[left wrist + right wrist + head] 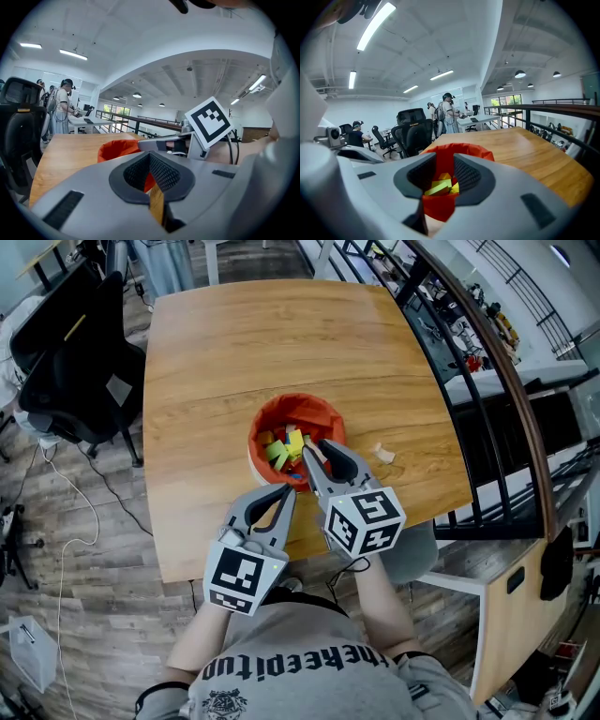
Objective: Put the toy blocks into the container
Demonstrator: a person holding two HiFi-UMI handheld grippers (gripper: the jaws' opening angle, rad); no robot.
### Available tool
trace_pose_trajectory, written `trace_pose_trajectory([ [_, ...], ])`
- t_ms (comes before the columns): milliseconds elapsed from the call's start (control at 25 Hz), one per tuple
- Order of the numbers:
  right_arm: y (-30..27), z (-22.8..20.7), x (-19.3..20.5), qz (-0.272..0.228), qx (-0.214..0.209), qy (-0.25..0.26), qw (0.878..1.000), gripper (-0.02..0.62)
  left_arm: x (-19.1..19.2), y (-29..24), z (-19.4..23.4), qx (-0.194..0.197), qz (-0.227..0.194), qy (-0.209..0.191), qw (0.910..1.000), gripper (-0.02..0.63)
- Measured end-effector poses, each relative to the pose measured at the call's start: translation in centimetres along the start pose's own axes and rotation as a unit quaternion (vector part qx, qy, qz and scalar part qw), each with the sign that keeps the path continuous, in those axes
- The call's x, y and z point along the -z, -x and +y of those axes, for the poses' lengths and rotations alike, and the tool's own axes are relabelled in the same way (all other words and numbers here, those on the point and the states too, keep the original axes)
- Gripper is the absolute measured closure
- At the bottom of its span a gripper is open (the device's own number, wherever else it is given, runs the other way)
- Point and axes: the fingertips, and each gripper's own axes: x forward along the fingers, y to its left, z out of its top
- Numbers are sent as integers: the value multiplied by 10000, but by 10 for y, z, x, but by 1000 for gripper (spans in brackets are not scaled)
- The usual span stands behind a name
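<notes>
An orange-lined container [321, 415] stands near the front of the round wooden table [234, 343], with several yellow, green and red toy blocks [282, 448] inside it. My right gripper [314, 444] reaches over the container's near rim. Its jaws stand open and hold nothing. The right gripper view looks between the jaws of the right gripper [445, 160] at the blocks [439, 186] in the container [461, 150]. My left gripper [285, 493] rests just in front of the container, shut and holding nothing. In its own view the left gripper [150, 157] points at the container [116, 148].
A small pale scrap [382, 454] lies on the table to the right of the container. A black office chair [80, 362] stands left of the table and a dark railing [473, 399] runs along its right side. People [447, 110] work at desks far behind.
</notes>
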Motion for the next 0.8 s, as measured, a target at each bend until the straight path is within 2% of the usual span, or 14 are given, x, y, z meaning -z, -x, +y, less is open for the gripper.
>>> trace_pose_trajectory([
  [120,3,-1,-1,-35,3,-24,10000,483,0,-1,-2,10,-3,-6,10000,592],
  [480,14,-3,-6,-186,-58,-112,9997,578,-2,-6,-9,82,-12,-41,10000,592],
  [800,31,0,-17,-405,-196,-162,9989,584,-9,-11,-16,187,-57,-107,9998,592],
])
